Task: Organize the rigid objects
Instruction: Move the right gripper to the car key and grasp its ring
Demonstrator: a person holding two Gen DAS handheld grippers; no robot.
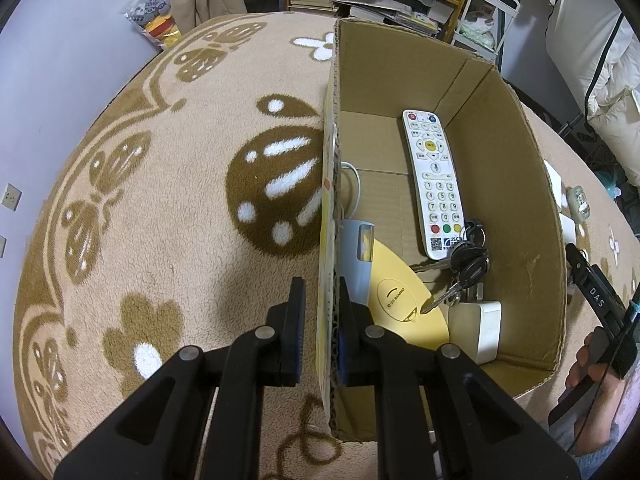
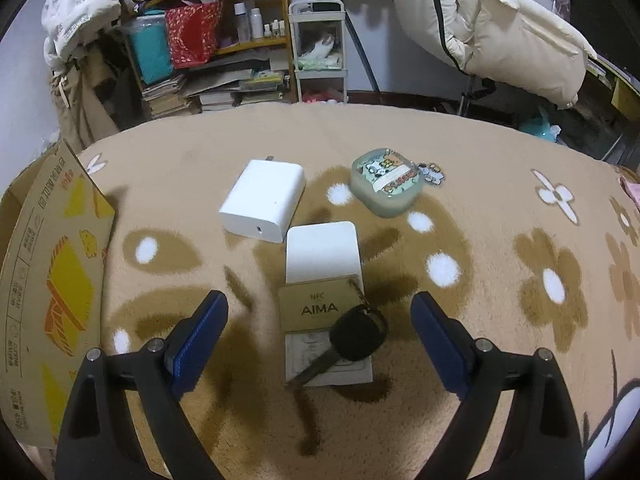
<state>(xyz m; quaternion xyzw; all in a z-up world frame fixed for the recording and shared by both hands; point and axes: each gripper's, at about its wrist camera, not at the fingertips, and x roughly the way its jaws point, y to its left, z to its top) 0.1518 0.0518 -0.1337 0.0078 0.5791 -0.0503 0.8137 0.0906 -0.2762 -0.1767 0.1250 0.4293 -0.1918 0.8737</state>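
My left gripper point(image 1: 322, 300) is shut on the left wall of a cardboard box point(image 1: 330, 208), one finger outside and one inside. In the box lie a white remote point(image 1: 434, 184), a bunch of keys point(image 1: 466, 268), a yellow round device point(image 1: 400, 300) and a white block point(image 1: 478, 330). My right gripper point(image 2: 320, 320) is open and empty over the blanket. Between its fingers lies a black key point(image 2: 354, 338) with a gold AIMA tag point(image 2: 318, 308) on a white box point(image 2: 324, 256). Beyond lie a white charger point(image 2: 262, 200) and a green earbud case point(image 2: 386, 186).
The box's outer wall point(image 2: 52, 280) stands at the left of the right wrist view. A beige patterned blanket point(image 1: 160, 200) covers the surface. Shelves with books point(image 2: 224, 80), a white cart point(image 2: 318, 52) and bedding point(image 2: 500, 28) stand behind. The right gripper's handle and a hand point(image 1: 596, 320) show beside the box.
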